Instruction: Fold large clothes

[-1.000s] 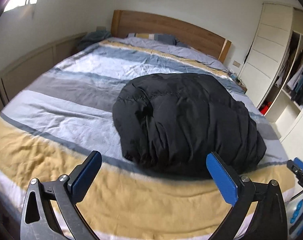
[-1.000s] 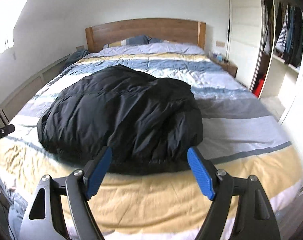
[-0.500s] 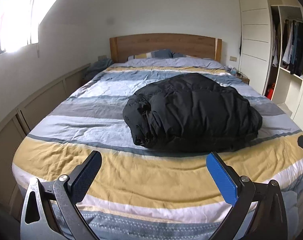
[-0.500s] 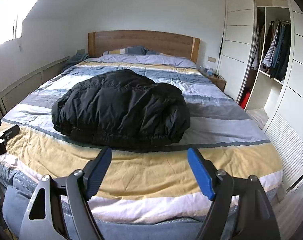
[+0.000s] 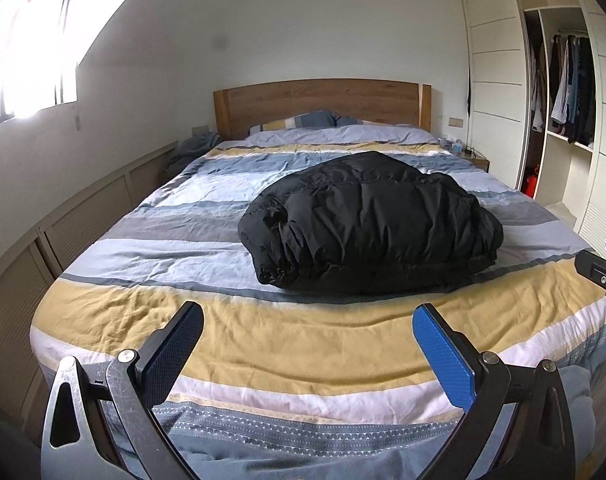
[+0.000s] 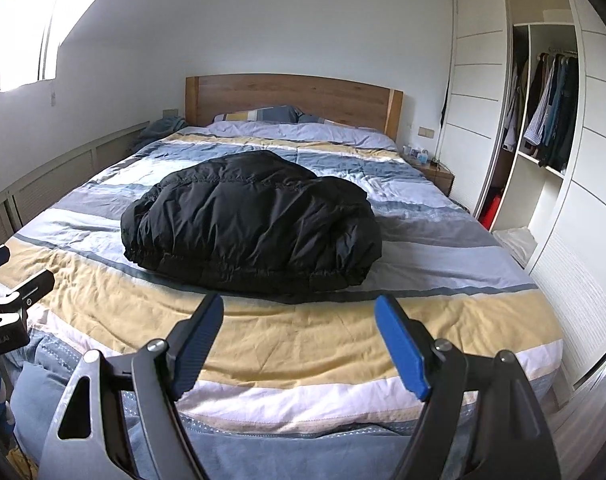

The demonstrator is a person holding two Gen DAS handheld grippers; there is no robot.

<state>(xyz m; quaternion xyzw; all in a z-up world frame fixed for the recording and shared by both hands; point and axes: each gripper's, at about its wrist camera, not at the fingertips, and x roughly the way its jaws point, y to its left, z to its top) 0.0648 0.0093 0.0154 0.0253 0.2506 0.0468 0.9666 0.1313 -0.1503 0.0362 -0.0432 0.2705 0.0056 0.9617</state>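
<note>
The bed point(image 5: 207, 216) fills most of both views, its striped duvet point(image 6: 343, 336) spread flat in bands of blue, grey, white and mustard, with the foot edge of the duvet hanging over the near end of the bed. The wooden headboard point(image 5: 323, 104) stands at the far end of the bed, against the wall, with pillows point(image 6: 263, 114) just in front of it. Right of the bed, past a strip of open floor, an open wardrobe point(image 6: 543, 120) shows hanging clothes. Left of the bed a low panelled wall unit point(image 5: 83, 216) runs close along its side, leaving little room there.

The black puffer jacket point(image 5: 367, 224) lies folded into a thick bundle around the middle of the bed, a little toward the foot, its elastic hem facing the foot end. Bare duvet shows on every side of it: a wide mustard band between the jacket and the foot edge, and striped bands to left, right and beyond.

The left gripper point(image 5: 307, 344) hangs above the foot edge of the bed, jaws spread wide and holding nothing, well apart from the jacket. The right gripper point(image 6: 299, 336) sits likewise over the foot edge, spread wide and empty
</note>
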